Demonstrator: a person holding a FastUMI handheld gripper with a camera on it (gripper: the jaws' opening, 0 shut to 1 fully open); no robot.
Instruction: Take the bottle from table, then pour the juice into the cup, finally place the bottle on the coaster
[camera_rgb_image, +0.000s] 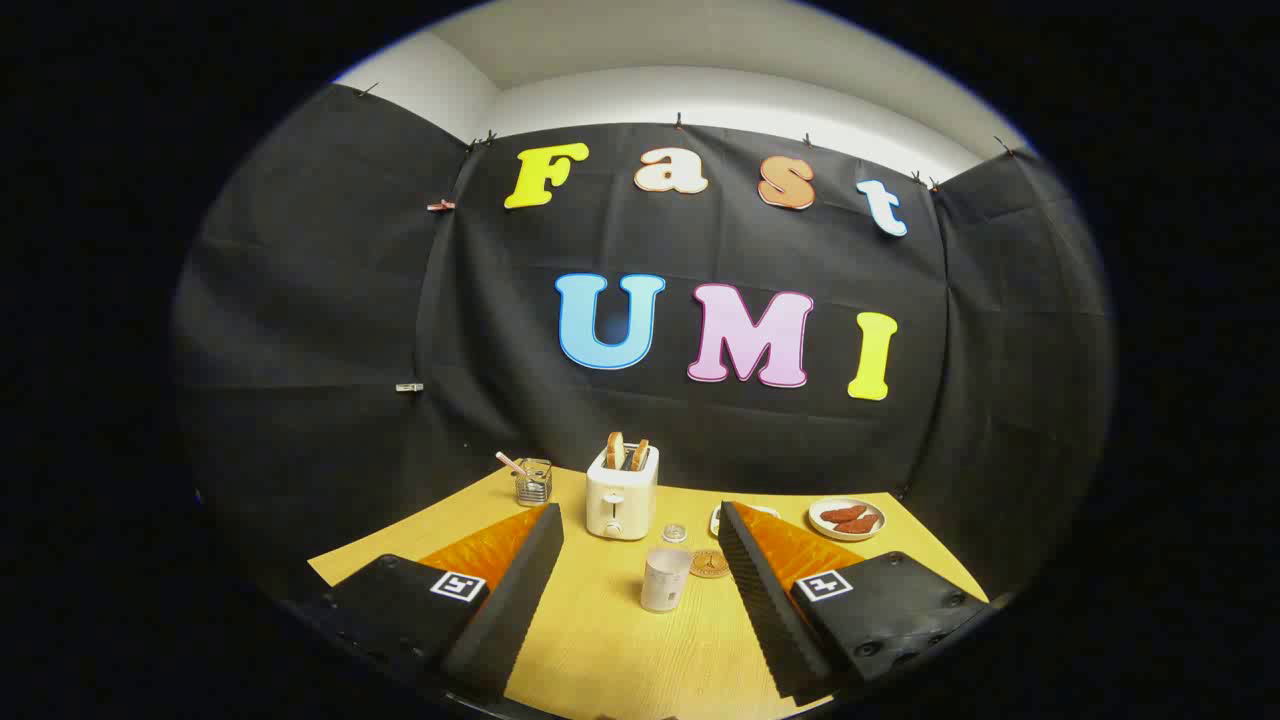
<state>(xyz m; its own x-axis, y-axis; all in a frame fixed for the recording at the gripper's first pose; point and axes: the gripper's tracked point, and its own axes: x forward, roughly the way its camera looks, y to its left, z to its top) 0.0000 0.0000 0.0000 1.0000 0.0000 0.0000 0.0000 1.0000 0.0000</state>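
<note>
Hand-held gripper (636, 560) spread wide and empty, small white plastic bottle (665, 579) upright between its fingers, round brown coaster (709, 563) just beside it, white toaster (621, 492) beyond

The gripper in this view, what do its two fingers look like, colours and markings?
The gripper has two wedge-shaped fingers with orange upper faces and black ribbed inner pads. Each sits on a black block bearing a square black-and-white marker, with screws visible on the right block.
</note>
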